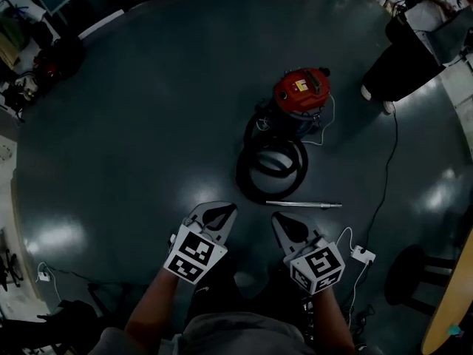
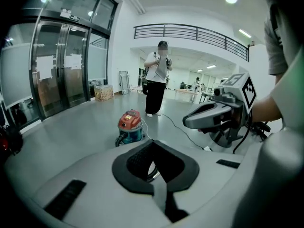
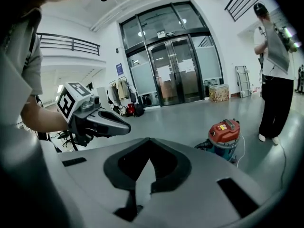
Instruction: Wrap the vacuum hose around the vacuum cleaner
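Note:
A vacuum cleaner (image 1: 301,95) with a red lid and teal body stands on the grey floor; it also shows in the left gripper view (image 2: 130,126) and the right gripper view (image 3: 224,137). Its black hose (image 1: 272,161) lies coiled in loops on the floor just in front of it. A metal wand (image 1: 304,204) lies flat beside the coil. My left gripper (image 1: 222,212) and right gripper (image 1: 281,221) hang side by side in the air near me, well short of the hose. Both are shut with nothing between their jaws.
A person (image 1: 414,43) in black trousers stands beyond the vacuum cleaner at the upper right. A thin cable (image 1: 384,176) runs across the floor to a white adapter (image 1: 362,255). A stool (image 1: 410,276) stands at the right. Glass doors (image 3: 175,68) close the hall.

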A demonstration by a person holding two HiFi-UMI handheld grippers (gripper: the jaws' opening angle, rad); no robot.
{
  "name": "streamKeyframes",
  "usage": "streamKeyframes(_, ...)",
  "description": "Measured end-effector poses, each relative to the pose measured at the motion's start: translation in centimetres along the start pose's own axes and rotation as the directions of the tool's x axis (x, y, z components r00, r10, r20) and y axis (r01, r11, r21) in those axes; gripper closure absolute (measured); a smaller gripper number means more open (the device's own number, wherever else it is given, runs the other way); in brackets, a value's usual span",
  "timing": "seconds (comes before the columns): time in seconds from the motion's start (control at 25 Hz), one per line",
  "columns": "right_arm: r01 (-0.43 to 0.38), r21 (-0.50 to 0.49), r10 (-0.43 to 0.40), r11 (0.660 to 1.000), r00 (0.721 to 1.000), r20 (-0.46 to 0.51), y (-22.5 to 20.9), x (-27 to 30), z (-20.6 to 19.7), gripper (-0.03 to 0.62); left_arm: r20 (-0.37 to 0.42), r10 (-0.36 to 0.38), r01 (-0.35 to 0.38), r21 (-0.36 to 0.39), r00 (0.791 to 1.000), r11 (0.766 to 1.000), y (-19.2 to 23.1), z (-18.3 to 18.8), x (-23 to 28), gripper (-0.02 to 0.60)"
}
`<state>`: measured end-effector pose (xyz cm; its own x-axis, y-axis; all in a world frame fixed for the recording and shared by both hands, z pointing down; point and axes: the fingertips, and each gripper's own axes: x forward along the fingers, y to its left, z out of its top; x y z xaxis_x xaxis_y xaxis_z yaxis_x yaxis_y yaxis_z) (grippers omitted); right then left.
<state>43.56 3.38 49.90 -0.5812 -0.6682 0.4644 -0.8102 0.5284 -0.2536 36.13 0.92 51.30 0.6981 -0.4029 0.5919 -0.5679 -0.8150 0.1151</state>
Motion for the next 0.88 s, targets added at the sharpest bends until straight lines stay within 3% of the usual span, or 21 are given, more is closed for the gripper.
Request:
streamKeyframes(0.24,-0.046,-0.059,0.05,0.997,0.997,0.066,6.9,-0.1,6.9,0.589,0.093,0.042,-0.039,-0.032,0.995,0.999,0.8,3.9,-7.8,0.574)
streamKeyframes(0.56,0.018,-0.048,-0.009,0.999,0.983,0.181,11.5,-0.8,14.0,0.589,0.212,0.094,-0.086,-0.047,0.973,0.995,2.1,7.8,-15.2,0.574)
streamKeyframes(0.88,-0.054,-0.139,0.091,0.989,0.957,0.274,15.1,-0.9,19.6,0.589,0.315,0.161,-0.157,-0.038,0.935,0.987,2.2,12.7,-18.6,0.574)
